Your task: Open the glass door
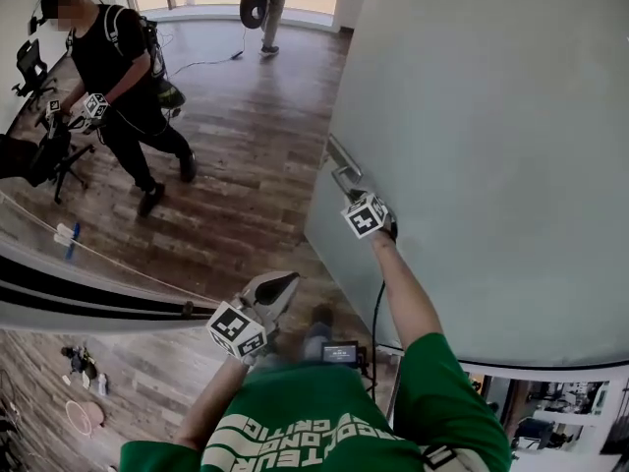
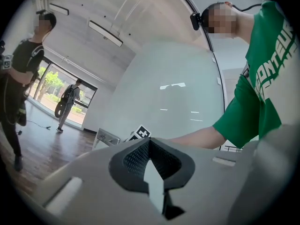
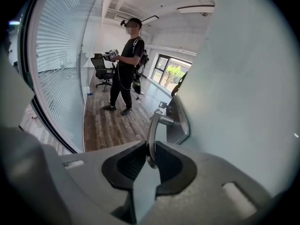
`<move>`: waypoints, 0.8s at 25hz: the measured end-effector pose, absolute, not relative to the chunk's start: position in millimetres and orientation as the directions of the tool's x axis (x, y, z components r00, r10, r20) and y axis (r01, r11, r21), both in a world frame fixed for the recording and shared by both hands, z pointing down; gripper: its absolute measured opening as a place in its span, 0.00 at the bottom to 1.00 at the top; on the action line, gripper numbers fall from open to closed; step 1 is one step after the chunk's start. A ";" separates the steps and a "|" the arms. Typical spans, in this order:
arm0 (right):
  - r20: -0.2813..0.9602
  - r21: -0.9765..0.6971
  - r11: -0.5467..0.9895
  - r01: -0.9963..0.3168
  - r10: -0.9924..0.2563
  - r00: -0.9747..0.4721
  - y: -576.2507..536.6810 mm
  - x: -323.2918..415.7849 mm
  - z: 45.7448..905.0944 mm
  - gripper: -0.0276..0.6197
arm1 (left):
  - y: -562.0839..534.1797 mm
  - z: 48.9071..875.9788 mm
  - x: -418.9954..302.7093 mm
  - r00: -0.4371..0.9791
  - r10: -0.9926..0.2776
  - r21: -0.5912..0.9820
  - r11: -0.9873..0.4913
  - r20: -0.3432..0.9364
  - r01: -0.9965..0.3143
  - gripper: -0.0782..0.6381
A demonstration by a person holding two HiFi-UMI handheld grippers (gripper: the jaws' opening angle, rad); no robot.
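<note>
Gripping door handle (image 3: pixel 153 125), right tongs (image 3: pixel 150 156); shirt (image 1: pixel 295 426) "TEUR"

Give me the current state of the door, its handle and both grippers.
glass door: partly open, with wooden floor showing past its free edge.
door handle: clamped between the right gripper's pads.
right gripper: shut on the door handle.
left gripper: shut, nothing between its jaws, clear of the door.
</note>
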State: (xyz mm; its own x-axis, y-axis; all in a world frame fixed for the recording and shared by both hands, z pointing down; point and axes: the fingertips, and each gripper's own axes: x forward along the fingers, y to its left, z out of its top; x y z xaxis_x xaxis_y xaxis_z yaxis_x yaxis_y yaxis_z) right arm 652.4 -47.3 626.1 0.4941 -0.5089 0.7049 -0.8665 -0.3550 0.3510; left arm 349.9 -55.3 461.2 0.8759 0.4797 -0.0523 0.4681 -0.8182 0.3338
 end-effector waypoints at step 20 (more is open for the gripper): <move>0.658 0.408 -0.451 -0.794 -0.458 0.598 -9.2 737.4 632.9 0.12 | -8.7 447.2 437.0 0.837 0.543 0.326 -0.782 -0.063 0.532 0.13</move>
